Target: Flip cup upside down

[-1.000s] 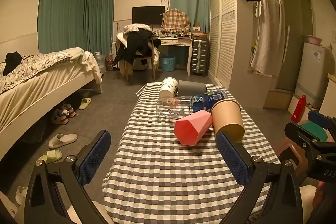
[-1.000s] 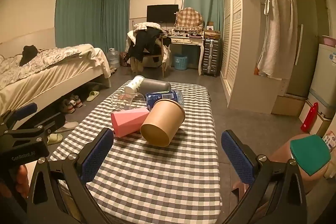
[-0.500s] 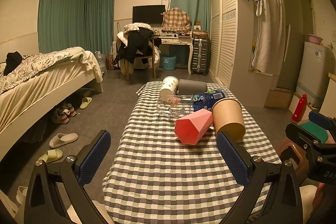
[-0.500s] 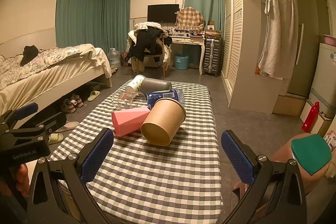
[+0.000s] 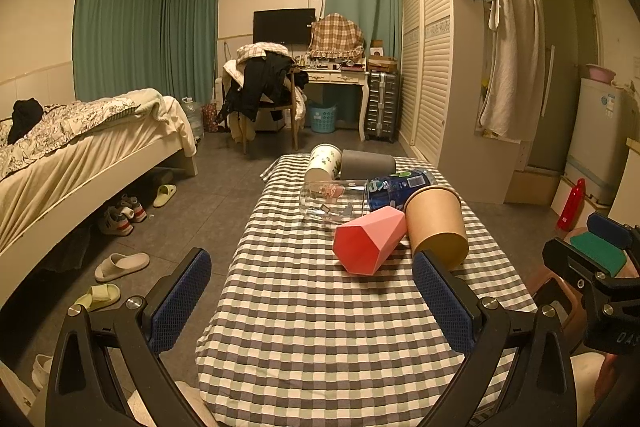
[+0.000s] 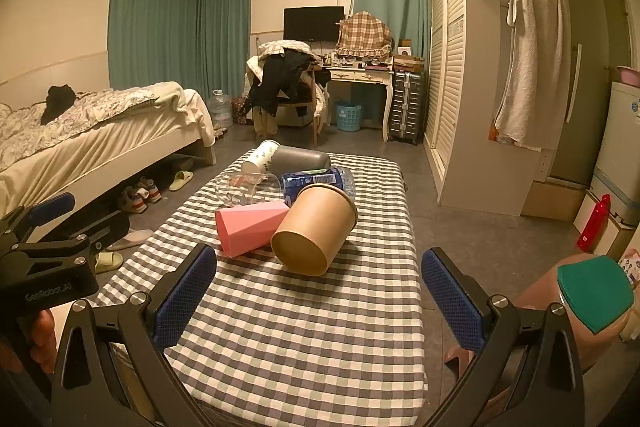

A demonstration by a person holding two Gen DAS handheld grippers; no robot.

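Several cups lie on their sides in a cluster on the checked table: a brown paper cup, a pink faceted cup, a clear glass cup, a grey cup and a white printed cup. A blue bottle lies among them. My left gripper is open and empty, short of the cups. My right gripper is open and empty, in front of the brown cup.
A bed stands left, with shoes and slippers on the floor beside it. A wardrobe stands right. A brown bin with a green lid stands by the table's right edge. A chair and desk stand at the back.
Both grippers have shifted very slightly; the cups have not moved and both grippers stay open.
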